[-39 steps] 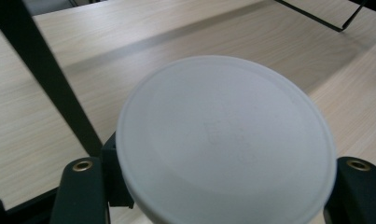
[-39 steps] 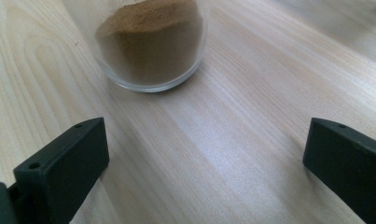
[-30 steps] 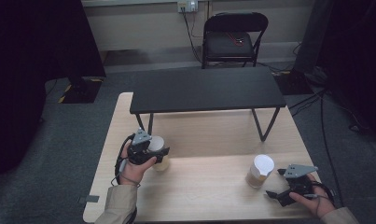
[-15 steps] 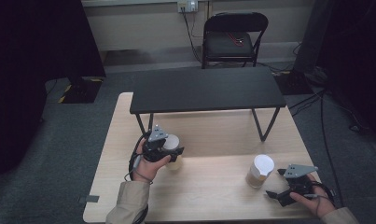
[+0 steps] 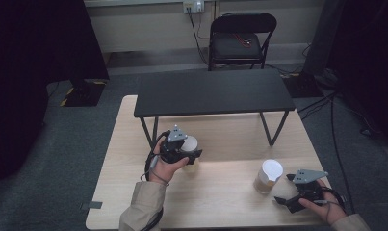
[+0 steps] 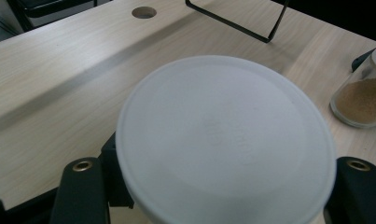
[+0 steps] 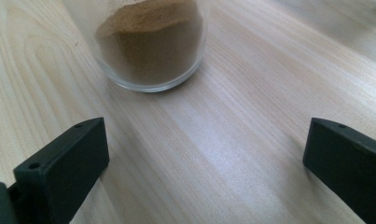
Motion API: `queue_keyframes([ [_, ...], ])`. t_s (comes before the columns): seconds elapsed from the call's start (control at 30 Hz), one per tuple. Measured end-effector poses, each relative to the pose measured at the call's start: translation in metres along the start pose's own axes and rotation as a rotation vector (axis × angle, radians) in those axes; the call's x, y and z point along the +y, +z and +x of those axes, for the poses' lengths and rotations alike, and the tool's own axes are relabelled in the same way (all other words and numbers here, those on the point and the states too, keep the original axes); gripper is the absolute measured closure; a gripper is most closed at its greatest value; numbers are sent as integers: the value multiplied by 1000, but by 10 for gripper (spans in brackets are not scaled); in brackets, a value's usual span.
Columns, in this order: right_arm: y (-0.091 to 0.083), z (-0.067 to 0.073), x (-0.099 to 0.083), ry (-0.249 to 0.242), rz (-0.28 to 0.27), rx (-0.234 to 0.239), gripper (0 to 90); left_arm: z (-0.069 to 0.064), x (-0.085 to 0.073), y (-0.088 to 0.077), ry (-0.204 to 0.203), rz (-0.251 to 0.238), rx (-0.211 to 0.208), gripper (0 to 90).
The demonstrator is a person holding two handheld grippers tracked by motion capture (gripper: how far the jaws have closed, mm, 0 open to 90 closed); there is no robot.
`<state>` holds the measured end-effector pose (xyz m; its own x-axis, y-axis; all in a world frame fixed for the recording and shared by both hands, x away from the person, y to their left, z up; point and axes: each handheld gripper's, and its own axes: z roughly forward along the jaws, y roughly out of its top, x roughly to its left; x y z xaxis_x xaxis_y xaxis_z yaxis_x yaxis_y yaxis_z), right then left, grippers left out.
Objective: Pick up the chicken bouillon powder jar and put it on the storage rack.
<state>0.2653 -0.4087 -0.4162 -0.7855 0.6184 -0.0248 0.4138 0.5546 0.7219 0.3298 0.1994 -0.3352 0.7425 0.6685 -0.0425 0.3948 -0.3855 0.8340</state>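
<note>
The person's left forearm, in a tan sleeve [image 5: 142, 204], comes up from the near edge of the wooden table [image 5: 220, 207], with the left hand [image 5: 166, 166] wrapped around the left gripper [image 5: 187, 155] and the wrist tilted toward the middle of the table. These tongs are clenched on a white-lidded jar [image 5: 190, 144]: in the left gripper view the round white lid [image 6: 225, 140] sits between the two black jaws, which press against it at either side. The jar rides in the grip above the tabletop, just in front of the near edge of the low black bench [image 5: 213, 91] that stands on the table.

The right hand [image 5: 319, 199] rests low at the table's near right corner, holding the right gripper [image 5: 287, 190] roughly level and pointing toward the middle. Its tongs are released, jaws spread wide with bare wood between them. Just ahead of their tips stands a second jar [image 5: 267, 175], glass, white-lidded and holding brown powder [image 7: 150, 39]; it is near the jaws but not touching them.

Between the two grippers lies an open stretch of tabletop. Beyond the left gripper the bench's black legs [image 5: 148, 132] narrow the room; a round hole [image 6: 144, 12] in the wood lies farther off. The right gripper sits close to the table's right and near edges.
</note>
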Motion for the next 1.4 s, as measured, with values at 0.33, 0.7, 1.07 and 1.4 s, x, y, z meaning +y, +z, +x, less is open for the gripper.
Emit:
queue_keyframes([
  [0.33, 0, 0, 0, 0, 0, 0, 0, -4, 15, 8, 11, 10, -23, 337],
  [0.7, 0, 0, 0, 0, 0, 0, 0, -8, 32, 14, 27, 11, -39, 336],
  [1.07, 0, 0, 0, 0, 0, 0, 0, -14, 56, 16, 56, 13, -69, 337],
  [1.4, 0, 0, 0, 0, 0, 0, 0, -18, 81, 12, 80, 13, -85, 336],
])
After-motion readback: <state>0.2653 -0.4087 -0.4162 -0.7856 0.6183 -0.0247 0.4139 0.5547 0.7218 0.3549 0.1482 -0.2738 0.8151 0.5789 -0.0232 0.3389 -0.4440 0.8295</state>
